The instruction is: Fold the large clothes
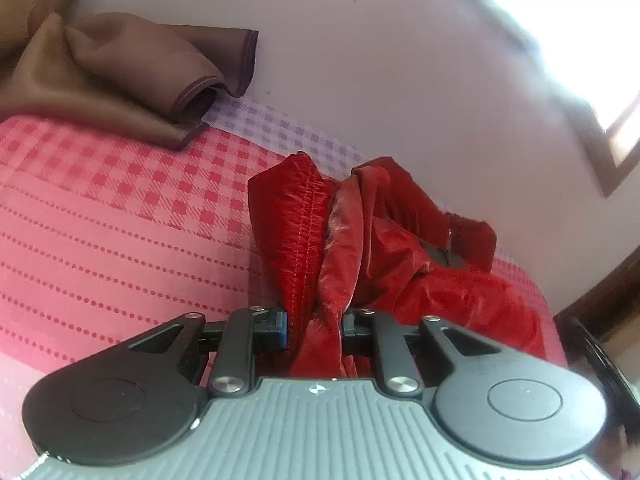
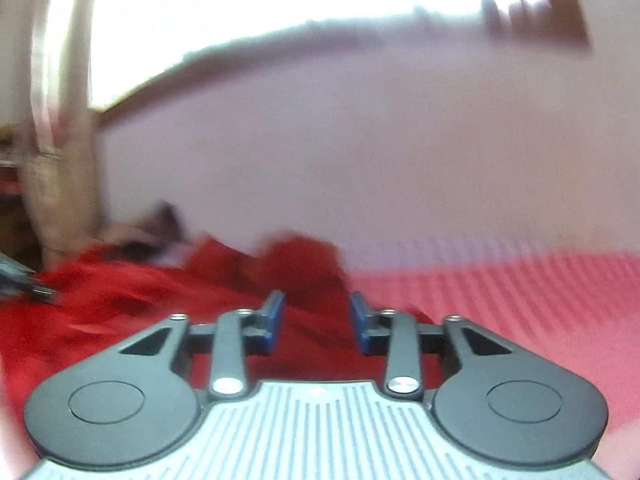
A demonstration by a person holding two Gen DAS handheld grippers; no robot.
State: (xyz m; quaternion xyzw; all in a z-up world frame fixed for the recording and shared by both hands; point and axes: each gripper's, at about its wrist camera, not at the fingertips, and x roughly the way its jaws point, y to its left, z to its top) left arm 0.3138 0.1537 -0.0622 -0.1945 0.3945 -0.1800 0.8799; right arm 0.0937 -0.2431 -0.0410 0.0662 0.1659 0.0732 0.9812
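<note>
A shiny red garment (image 1: 372, 240) lies bunched on a pink checked bedspread (image 1: 100, 208). My left gripper (image 1: 314, 326) is shut on a hemmed fold of the red garment, which rises up from between its blue-padded fingers. In the blurred right wrist view the red garment (image 2: 140, 304) spreads left and ahead. My right gripper (image 2: 316, 322) is open just above it, with nothing between its fingers. The other gripper's tip (image 2: 28, 280) shows at the left edge of that view.
A brown folded cloth (image 1: 132, 76) lies at the far left of the bed against a pale wall (image 1: 400, 80). A bright window with a wooden frame (image 1: 600, 140) is at the right. A curtain (image 2: 60, 140) hangs at the left in the right wrist view.
</note>
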